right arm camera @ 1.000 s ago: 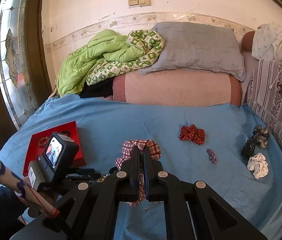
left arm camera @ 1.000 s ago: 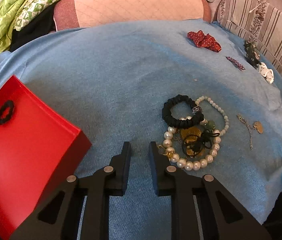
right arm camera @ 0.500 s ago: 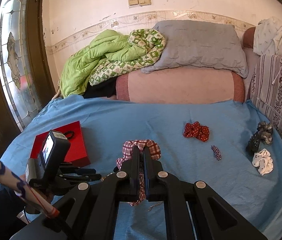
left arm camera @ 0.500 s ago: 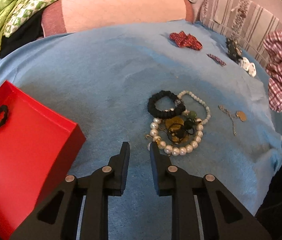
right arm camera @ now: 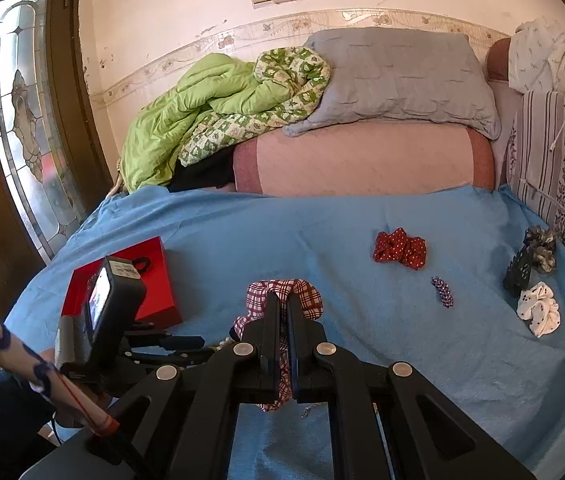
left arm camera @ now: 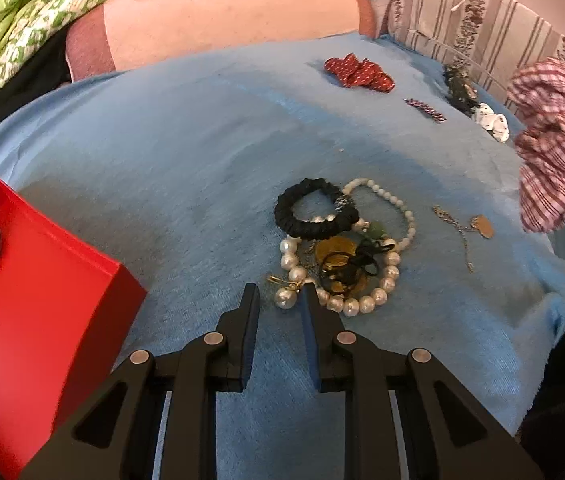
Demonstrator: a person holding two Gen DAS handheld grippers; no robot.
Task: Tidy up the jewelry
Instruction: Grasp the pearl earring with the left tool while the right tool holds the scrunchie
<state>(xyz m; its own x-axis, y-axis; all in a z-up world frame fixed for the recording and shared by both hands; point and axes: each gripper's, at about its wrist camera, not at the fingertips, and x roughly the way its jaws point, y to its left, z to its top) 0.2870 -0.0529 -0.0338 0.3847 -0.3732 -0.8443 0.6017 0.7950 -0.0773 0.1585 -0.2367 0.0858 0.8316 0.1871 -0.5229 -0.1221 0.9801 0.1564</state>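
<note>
Jewelry point(left arm camera: 338, 256) lies in a pile on the blue sheet point(left arm camera: 170, 168), right at the tips of your left gripper point(left arm camera: 278, 296). Its jaws stand a little apart and hold nothing. Your right gripper point(right arm camera: 281, 300) is squeezed tight on a checked scrunchie point(right arm camera: 282, 294). Farther back sits the red box point(right arm camera: 154, 276), then the red dotted scrunchie point(right arm camera: 400, 248).

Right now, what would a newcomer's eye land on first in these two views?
Probably the tangled jewelry pile mid-bed on the blue sheet: a pearl strand, black scrunchie and gold pieces, just ahead of the left gripper, whose jaws stand slightly apart with nothing between them. Next, the bright red box at the left edge, and the plaid scrunchie clamped in the right gripper.
</note>
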